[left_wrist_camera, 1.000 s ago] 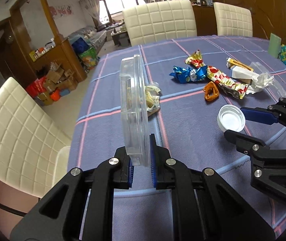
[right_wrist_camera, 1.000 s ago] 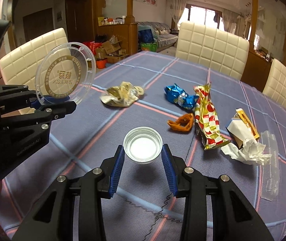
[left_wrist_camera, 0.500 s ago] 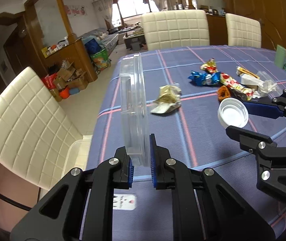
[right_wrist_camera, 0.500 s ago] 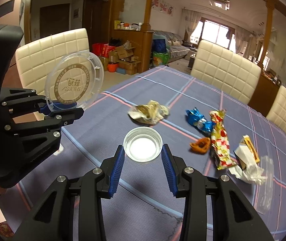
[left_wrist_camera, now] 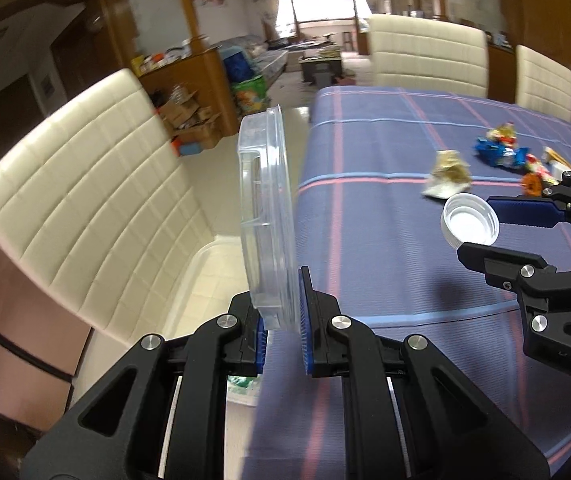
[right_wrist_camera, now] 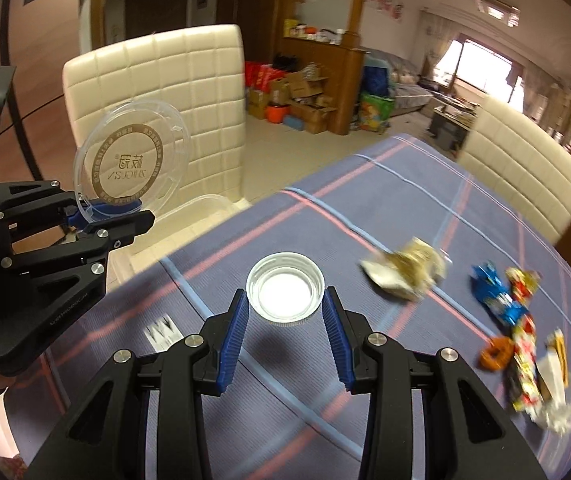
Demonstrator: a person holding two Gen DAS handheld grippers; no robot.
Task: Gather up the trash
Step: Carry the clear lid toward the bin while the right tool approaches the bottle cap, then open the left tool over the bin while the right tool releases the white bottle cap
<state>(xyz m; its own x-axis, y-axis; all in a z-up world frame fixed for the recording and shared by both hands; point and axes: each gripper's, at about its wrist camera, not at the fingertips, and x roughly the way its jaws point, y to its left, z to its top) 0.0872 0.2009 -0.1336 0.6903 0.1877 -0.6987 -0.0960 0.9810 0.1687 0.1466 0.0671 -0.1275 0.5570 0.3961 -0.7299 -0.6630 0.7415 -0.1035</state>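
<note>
Left gripper (left_wrist_camera: 283,334): jaws clamped on the bottom rim of a clear plastic lid (left_wrist_camera: 269,216), held upright on edge above the table's (left_wrist_camera: 365,240) left edge. Right gripper (right_wrist_camera: 285,322): jaws part open, closed on a white bottle cap (right_wrist_camera: 285,294), carried hollow side up above the cloth. Loose wrappers (right_wrist_camera: 405,270) lie toward the table's right side.

Cream padded chairs (right_wrist_camera: 157,92) ring the tabletop (left_wrist_camera: 385,248); cardboard boxes (right_wrist_camera: 305,92) sit beside a wooden partition (right_wrist_camera: 345,80), daylight at the far window (right_wrist_camera: 481,64).
</note>
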